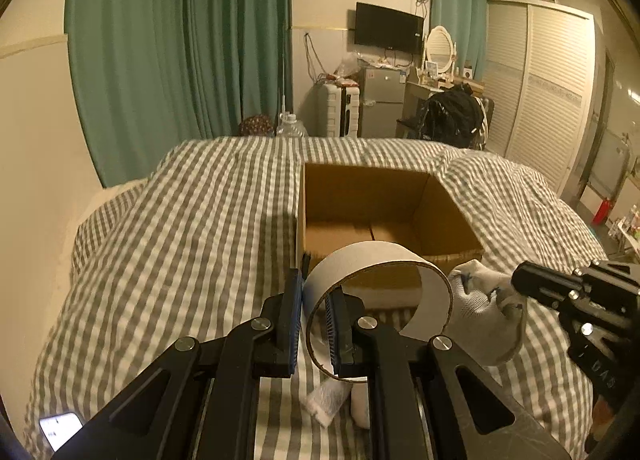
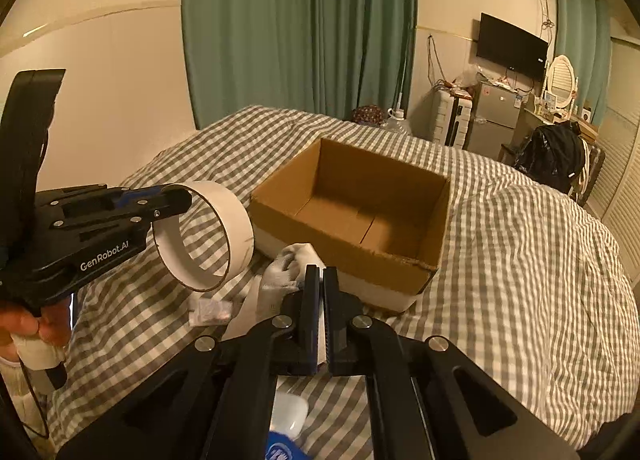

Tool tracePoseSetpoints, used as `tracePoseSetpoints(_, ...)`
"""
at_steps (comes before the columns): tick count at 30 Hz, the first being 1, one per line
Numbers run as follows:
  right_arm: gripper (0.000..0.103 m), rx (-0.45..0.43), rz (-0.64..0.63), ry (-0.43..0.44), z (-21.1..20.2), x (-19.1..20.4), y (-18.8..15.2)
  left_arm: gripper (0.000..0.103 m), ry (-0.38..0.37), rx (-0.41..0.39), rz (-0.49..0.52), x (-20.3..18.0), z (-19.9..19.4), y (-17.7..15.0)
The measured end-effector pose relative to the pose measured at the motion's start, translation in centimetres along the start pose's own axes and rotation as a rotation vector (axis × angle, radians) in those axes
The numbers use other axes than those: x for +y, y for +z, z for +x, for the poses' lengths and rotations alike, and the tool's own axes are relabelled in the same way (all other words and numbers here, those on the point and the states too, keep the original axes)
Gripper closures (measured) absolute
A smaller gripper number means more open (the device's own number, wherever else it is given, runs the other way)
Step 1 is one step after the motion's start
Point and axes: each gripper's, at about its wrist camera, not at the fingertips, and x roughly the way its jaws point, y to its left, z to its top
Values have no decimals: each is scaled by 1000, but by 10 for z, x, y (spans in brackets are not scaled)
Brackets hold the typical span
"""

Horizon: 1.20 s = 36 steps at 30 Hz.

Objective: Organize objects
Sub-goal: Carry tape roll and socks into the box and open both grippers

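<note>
Left gripper (image 1: 314, 324) clamped on wall of white cardboard ring (image 1: 380, 292), one finger inside the hoop, one outside; ring held in the air just short of the cardboard box (image 1: 384, 212) on the checked bed (image 1: 180, 240). Right gripper (image 2: 321, 316) pinched on white cloth, probably a glove (image 2: 286, 272), near the box's near corner, low over the bed.

Risks, judged from here:
- Thin-wall grip near ring edge: could pivot or slip out mid-carry, then roll off across the quilt.
- Ring could catch the box's near rim if brought in low; light box on soft bedding would shove or tip.
- Glove dangling limp: could snag the rim, or drag the small plastic packet (image 2: 210, 310) lying beside it.
- Grippers close together at the same corner: collision likely if both go for the box at once.

Count: 1 box (looks empty), 1 ring, 1 glove, 1 packet, 2 grippers. Phone (image 1: 60, 430) at bed edge, 1.
</note>
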Motion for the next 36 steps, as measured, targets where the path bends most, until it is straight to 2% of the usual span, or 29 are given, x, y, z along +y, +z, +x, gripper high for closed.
tracePoseSetpoints(2, 101, -26, 9, 2, -5, -6, 10, 91, -1, -19, 6, -3, -1, 12)
tracePoseSetpoints(10, 101, -150, -31, -44, -28, -22, 86, 91, -8, -81, 24, -14, 13, 72)
tracePoseSetpoints(13, 101, -156, -31, -46, -18, -30, 109, 91, -5, -69, 26, -17, 33, 88)
tracePoseSetpoints(18, 101, -127, -18, -36, 24, -44, 131, 91, 2, -16, 46, -19, 80, 98)
tracePoseSetpoints(27, 101, 3, 39, -7, 117, -72, 120, 91, 7, 123, 100, -26, 169, 81)
tracePoseSetpoints(36, 101, 85, 102, 26, 179, -103, 100, 89, -26, 171, 147, -28, 207, 77)
